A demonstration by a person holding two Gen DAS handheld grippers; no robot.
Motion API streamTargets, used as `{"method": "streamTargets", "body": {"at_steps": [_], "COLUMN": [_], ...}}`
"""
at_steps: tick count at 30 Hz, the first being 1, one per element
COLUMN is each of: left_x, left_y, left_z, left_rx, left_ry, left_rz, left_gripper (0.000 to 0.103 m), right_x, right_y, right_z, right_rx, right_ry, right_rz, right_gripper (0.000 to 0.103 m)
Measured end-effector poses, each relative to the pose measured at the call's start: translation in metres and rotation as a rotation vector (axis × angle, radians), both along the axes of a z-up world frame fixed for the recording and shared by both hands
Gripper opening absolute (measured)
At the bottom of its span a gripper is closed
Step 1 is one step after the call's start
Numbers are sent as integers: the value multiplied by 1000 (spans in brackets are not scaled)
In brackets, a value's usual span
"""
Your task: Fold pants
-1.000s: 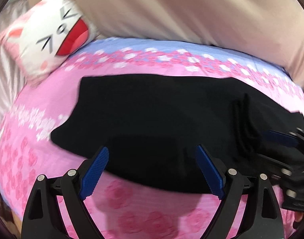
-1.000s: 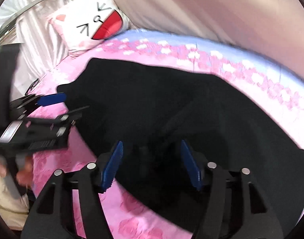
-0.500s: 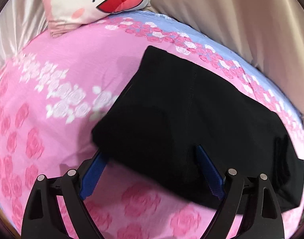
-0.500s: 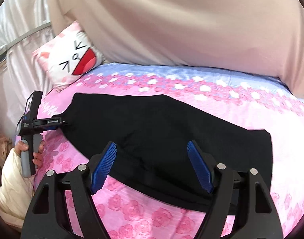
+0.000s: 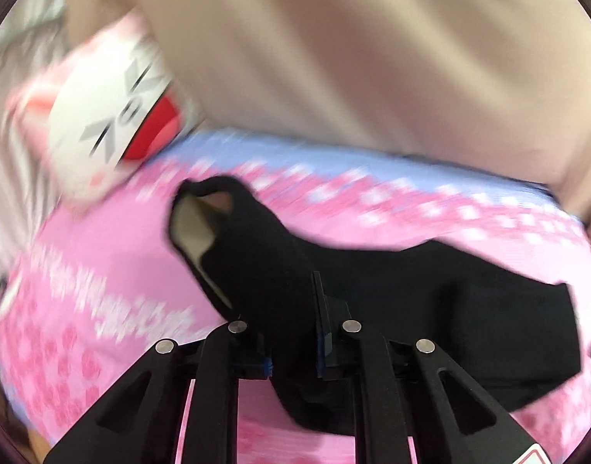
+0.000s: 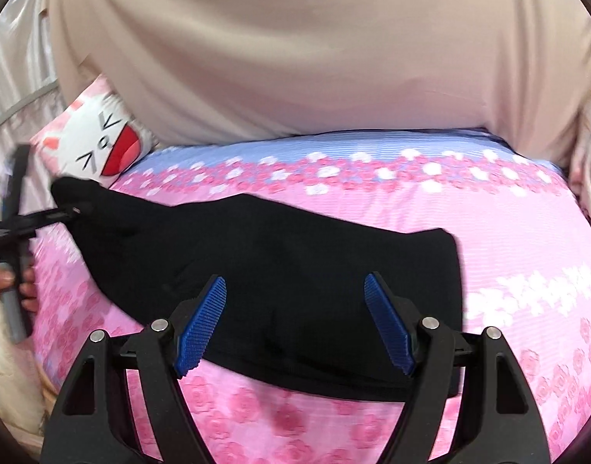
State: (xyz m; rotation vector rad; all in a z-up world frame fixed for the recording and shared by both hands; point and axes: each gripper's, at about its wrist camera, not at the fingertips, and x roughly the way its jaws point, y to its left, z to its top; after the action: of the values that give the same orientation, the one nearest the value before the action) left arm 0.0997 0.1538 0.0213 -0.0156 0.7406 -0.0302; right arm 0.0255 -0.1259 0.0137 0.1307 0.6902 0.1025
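We hold the black pants [image 6: 280, 270] at one end with the left gripper [image 5: 291, 348]; its jaws are pinched nearly together on a bunch of the cloth, which lifts off the bed [image 6: 489, 232] near the left edge, by the cat-face pillow [image 6: 98, 147]. In the left wrist view the hem opening gapes above the fingers (view heavily blurred, so the exact layer count in the pinch is unclear). The rest of the pants lie flat across the middle of the floral sheet, far end toward the right edge.

The right gripper [image 6: 295, 324] hovers over the near edge of the pants, jaws wide apart, gripping nothing.

Our judgement: the step is carrying the lifted end across to the far end. To do it well, keep the pinch firm, lift just enough to clear, align edges before release, and let the right gripper pin the flat part so it won't drag.
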Motion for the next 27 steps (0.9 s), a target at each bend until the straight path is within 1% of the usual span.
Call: {"method": "streamTargets", "body": {"at_steps": [2,4,5,6,9,11,12,14,15,16,18,19,21,22,26,27], "left_x": [-9,-16,-19,-21,-30,-32,-32,-31,-34,-35,-38,-41,-55,-56,-52,-52], "left_y": [-45,-85,-113,-128,-193,-242,-257,-302,-312,-329,-345,-352,-358,-355,-348,-346], "left_z": [24,37,43,45,44,32,25,-5,-16,-37,-69,-84,-89,-89,-87,-86], "left_rx": [29,51,56,58,62,67,69,94,103,122,158,188,262,271,236,237], "left_ry": [-49,-84,-95,-100,-100,-67,-47,30,55,104,162,166,105,99,124,126], "left_rz": [-108,-194,-249,-284,-413,-500,-523,-575,-585,-594,-593,-585,-567,-563,-563,-564], "left_gripper": [11,11,11,11,11,11,11,11,11,11,11,11,11,11,11,11], "right_x": [-3,-9,-11,-15,-27,-36,-40,-48,-52,-54,-60,-62,-62,-62,-57,-57], "right_y": [-17,-37,-46,-60,-92,-114,-123,-141,-148,-154,-168,-174,-181,-183,-187,-186], "right_z": [-1,-2,-2,-3,-7,-11,-13,-19,-22,-25,-34,-38,-44,-47,-47,-47], "right_rx": [10,16,21,31,58,72,74,87,92,97,110,115,121,127,163,174], "right_ry": [-7,-14,-18,-19,-17,-10,-8,1,6,10,29,39,54,58,45,41], "right_rz": [-39,-85,-108,-142,-212,-253,-269,-297,-307,-316,-332,-337,-339,-340,-314,-305], "right_gripper": [72,72,72,72,72,72,72,72,72,72,72,72,72,72,72,72]}}
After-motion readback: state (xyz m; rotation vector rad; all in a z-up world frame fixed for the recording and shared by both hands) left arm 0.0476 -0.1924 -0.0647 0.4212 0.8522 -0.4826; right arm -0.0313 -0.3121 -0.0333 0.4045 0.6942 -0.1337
